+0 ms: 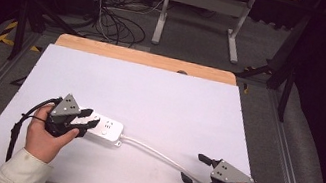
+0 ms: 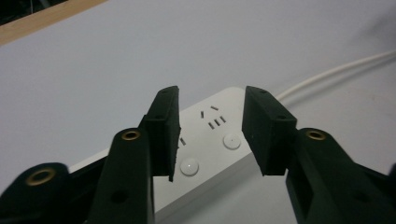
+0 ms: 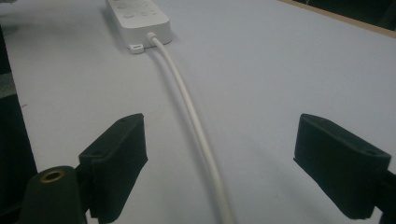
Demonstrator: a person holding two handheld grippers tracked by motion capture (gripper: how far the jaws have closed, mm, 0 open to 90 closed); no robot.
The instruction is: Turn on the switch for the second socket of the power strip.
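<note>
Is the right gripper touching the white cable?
Apart. The right gripper view shows the right gripper wide open, the white cable running between its jaws with table visible on both sides.

You are not seeing any readable text, brand, number or sign: the power strip (image 2: 205,140) between your left tool's (image 2: 210,135) jaws is showing only unmarked slots and buttons.

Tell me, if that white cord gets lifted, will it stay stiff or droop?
The cord will probably droop; it already lies in a soft curve. It looks smooth, so the open right gripper might slip along it. Lifting may tug the power strip.
</note>
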